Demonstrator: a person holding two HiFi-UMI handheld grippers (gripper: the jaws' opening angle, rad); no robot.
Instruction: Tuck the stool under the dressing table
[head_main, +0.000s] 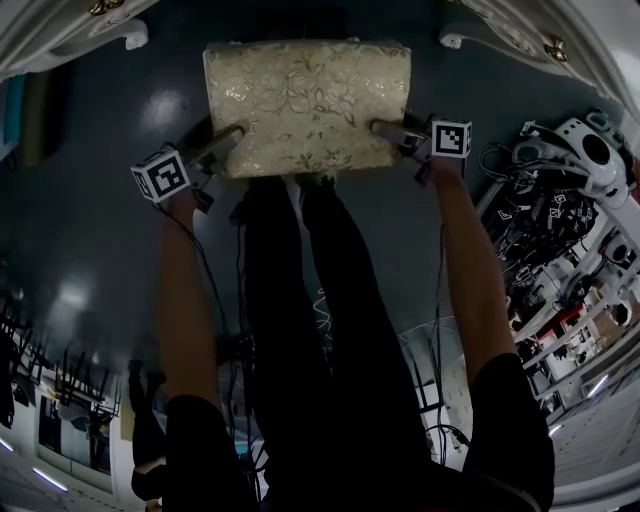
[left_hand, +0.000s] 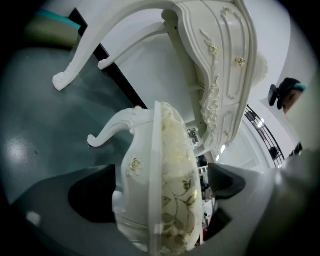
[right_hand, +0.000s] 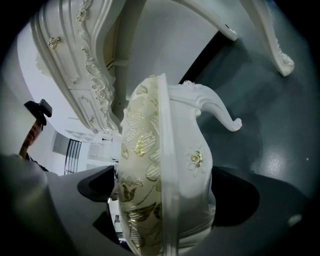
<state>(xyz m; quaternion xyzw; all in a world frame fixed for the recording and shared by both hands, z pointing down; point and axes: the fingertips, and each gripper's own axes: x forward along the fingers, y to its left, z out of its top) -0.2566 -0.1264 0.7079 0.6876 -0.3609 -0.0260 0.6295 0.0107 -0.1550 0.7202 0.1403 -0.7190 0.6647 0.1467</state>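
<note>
Dark glossy floor (head_main: 80, 240), sound and level as far as visible. Stool (head_main: 306, 105) sits just ahead of the person's legs (head_main: 320, 300), its far edge at the mouth of the gap between the front legs of the dressing table (head_main: 60, 35); seat judged not yet under the top. Left gripper (head_main: 226, 138) clamped on the seat's left edge, right gripper (head_main: 386, 128) clamped on its right edge; each gripper view shows cushion and white frame pinched between the jaws. Whether the feet clear the floor cannot be told. Recommended: advance both sides evenly, seat level and centred, clear of the carved drawer fronts
</note>
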